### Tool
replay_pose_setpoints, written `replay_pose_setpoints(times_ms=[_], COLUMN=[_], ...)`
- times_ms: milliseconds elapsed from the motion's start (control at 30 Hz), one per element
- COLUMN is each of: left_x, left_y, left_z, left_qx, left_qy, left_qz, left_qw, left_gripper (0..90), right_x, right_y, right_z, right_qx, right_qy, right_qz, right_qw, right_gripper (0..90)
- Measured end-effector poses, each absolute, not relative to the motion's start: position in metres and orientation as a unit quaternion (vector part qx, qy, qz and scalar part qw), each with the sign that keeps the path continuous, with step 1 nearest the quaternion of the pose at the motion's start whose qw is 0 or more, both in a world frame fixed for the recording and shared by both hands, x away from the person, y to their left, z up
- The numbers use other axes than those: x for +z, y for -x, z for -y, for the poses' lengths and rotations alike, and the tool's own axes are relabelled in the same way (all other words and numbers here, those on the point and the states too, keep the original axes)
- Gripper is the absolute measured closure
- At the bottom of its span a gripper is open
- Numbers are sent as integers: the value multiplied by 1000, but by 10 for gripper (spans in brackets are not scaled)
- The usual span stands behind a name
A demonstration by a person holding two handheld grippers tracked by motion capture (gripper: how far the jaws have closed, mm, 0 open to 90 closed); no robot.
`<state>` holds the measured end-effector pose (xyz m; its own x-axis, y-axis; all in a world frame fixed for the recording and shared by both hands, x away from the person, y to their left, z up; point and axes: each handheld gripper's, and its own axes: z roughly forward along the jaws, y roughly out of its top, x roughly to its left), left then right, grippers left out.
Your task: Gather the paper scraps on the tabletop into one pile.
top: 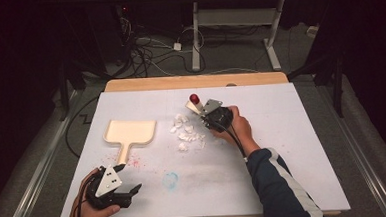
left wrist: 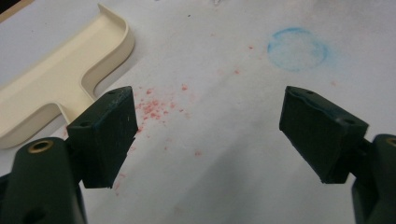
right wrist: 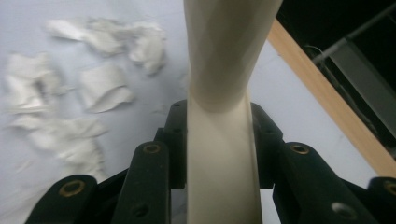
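The table is the biggest thing here, a flat board under a matt white sheet with a bare wooden strip along the far edge, smudged with a faint blue ring and a scatter of pink specks. On it, left of centre, lies a cream dustpan, a shallow moulded tray with a raised rounded rim and a short flat handle pointing toward the person; it looks like hard, smooth plastic, light and stiff, best taken by that handle. Right of centre, the right claw is clamped on the cream handle of a small brush, which I take to be a hand brush with a red knob at its far end, held tilted just beside the scraps; the handle is smooth, waisted and rigid, probably slippery, so a grip at the narrow waist should keep it from sliding. The torn paper scraps lie in a loose cluster near the brush, thin, crumpled and almost weightless, likely to flutter or skid if swept hard. The left claw rests near the table's near edge, its jaws standing well apart with nothing between them.
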<state>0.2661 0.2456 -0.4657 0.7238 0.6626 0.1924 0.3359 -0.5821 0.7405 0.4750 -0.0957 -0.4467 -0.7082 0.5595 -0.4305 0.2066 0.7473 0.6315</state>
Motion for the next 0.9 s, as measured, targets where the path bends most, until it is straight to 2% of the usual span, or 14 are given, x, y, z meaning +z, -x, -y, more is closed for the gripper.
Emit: replay_pose_setpoints(times_ms=[433, 667, 900], left_x=[-466, -465, -463], left_y=[-264, -263, -264], left_z=[-241, -238, -242], left_qx=[229, 230, 233], left_qy=[-864, -865, -858], left_qz=[-281, -279, -290], left_qw=[349, 348, 354], left_gripper=[185, 185, 186], right_x=[-441, -430, -410], right_y=[-424, -425, -442], right_z=[121, 126, 124], right_qx=[351, 352, 349], right_qy=[-166, -170, -182], right_qz=[-884, -877, -867], right_qw=[262, 279, 304], right_gripper=[675, 677, 677])
